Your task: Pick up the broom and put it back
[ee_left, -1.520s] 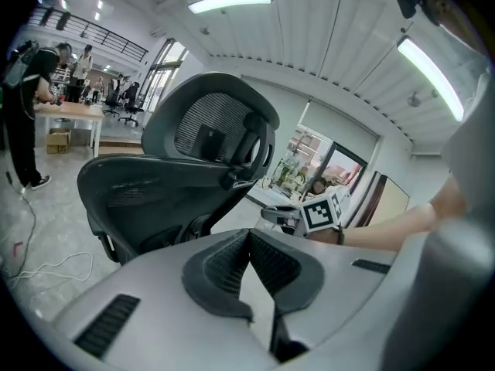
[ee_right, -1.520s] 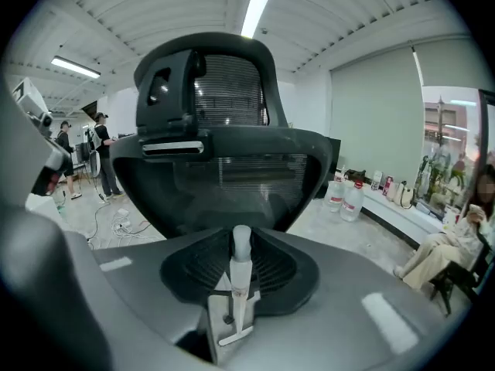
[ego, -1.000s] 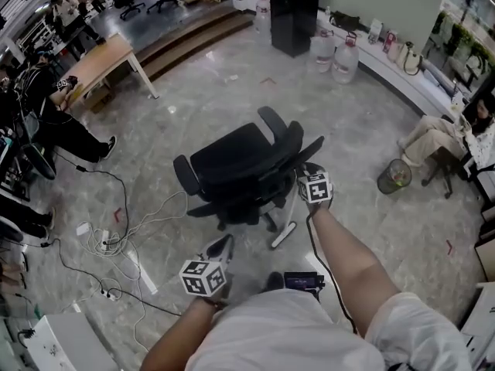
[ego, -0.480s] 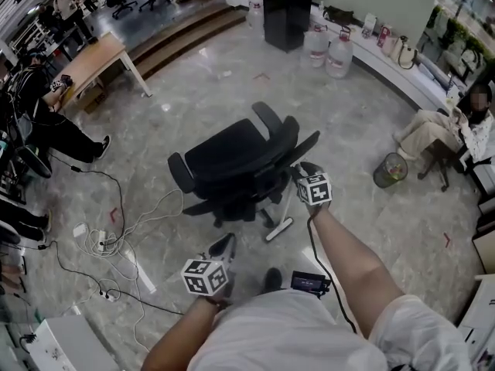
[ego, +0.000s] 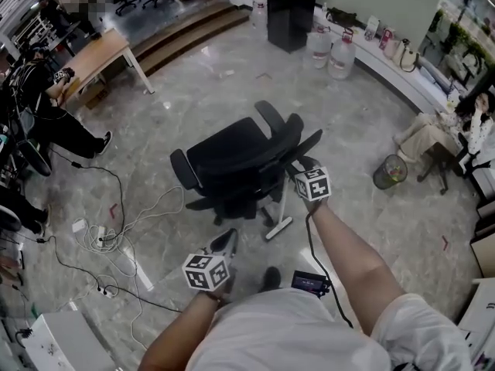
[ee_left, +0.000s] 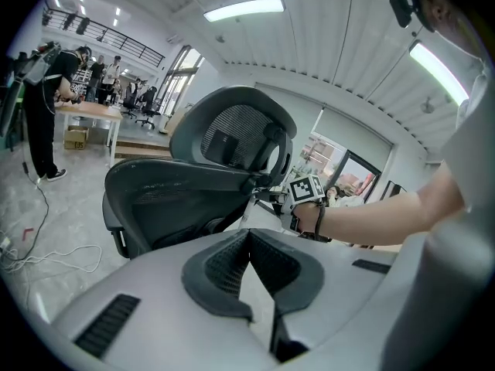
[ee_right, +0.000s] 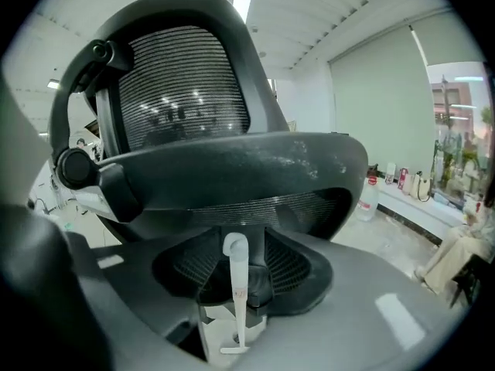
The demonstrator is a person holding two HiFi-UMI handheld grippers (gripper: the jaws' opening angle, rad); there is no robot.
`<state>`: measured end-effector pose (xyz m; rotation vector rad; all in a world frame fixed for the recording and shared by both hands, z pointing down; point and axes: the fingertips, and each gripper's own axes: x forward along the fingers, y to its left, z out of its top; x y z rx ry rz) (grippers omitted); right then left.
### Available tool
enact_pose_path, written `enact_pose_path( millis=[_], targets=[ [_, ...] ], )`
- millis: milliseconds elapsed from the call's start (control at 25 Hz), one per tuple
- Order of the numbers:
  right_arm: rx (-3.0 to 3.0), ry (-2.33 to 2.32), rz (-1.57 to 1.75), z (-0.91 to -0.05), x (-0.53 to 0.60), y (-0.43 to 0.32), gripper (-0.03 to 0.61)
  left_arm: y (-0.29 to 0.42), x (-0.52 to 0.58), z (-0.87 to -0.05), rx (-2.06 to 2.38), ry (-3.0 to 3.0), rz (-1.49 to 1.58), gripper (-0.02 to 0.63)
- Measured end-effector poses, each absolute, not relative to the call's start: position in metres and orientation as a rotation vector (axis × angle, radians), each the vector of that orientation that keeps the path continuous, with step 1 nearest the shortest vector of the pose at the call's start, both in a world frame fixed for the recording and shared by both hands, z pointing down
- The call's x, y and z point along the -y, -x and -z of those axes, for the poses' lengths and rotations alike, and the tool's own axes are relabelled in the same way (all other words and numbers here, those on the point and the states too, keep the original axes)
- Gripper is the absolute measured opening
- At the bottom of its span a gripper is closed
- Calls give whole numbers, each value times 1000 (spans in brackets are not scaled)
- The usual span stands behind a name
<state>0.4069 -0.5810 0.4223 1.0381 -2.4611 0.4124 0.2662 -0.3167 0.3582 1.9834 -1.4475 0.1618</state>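
The right gripper (ego: 301, 168) had just been opening and stood released, its jaws spread wide; the broom (ee_right: 237, 294) stood upright between them with its white, hook-topped handle clear of both pads, so nothing was being grasped; the left gripper (ego: 223, 244) hung nearer and to the left, clenched on nothing and well apart from the broom. Seen from the head, the broom leaned against the near right side of the black office chair (ego: 232, 157), its head down on the polished floor (ego: 363, 130) just beside the chair's base. The step looked like letting go after setting the broom to rest, and the work appeared nearly finished. To do it well, the right gripper would best draw straight back along its own line, toward the near side, jaws held wide so neither pad brushed the handle; any sideways drift risked tipping the slim handle off the chair. The smooth floor might let the head slide, and the chair could probably roll, so a slow, clean retreat seemed wisest; the left gripper had no part to play.
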Motion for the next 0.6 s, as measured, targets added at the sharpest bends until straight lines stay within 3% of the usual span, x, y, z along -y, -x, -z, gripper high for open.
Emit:
enact_pose_path(
  millis=[480,600],
  targets=[
    [2543,-954,-397,-382,500,-396,172,-271,318,-338,1452,-2025,-114,8],
    [2576,-899,-379,-369,470,-391,145,-274,321,-333,1453,-2044,-102,8]
  ],
)
